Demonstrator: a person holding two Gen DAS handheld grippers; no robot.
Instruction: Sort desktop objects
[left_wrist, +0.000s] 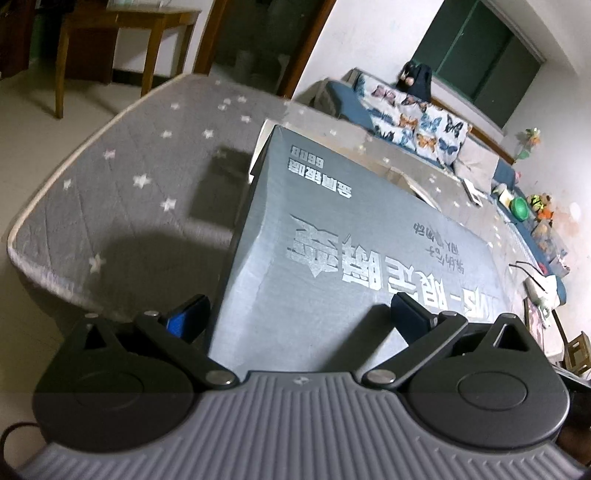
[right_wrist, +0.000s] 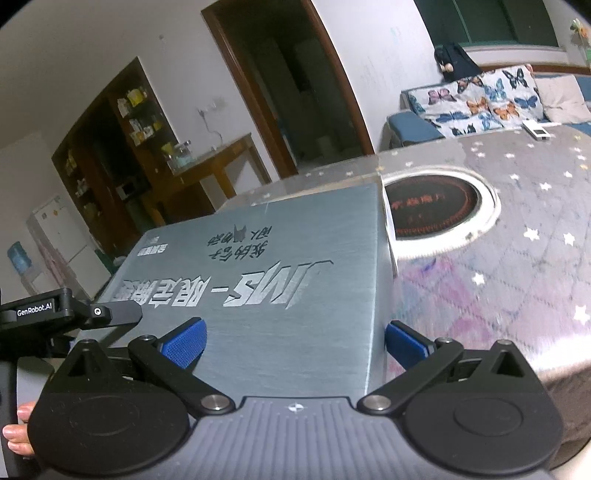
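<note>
Grey, brushed-looking cardboard fills the left wrist view: one flat rectangular box with silver lettering (left_wrist: 343, 236), lying on a table under a grey star-printed cloth (left_wrist: 122, 173). The left gripper (left_wrist: 299, 314) has its two fingers spread wide, one on each side of the box's near end — the blue-padded finger (left_wrist: 184, 317) sits just beside the box's side edge, the other over its top face; whether either presses the box I cannot tell. Beyond the table stands one blue sofa with a butterfly-print throw (left_wrist: 417, 118).

From the right wrist view, the same single box (right_wrist: 266, 258) lies on the cloth (right_wrist: 517, 240), next to one round, dark hob ringed in white (right_wrist: 439, 206) set in the table. The right gripper (right_wrist: 295, 339) is also wide open — its two blue pads (right_wrist: 184, 343) flank the box's near corner, the left one over the top face. At the left edge show part of the other gripper, marked GenRobot.AI (right_wrist: 55, 310), and a person's fingertips (right_wrist: 18, 428).
</note>
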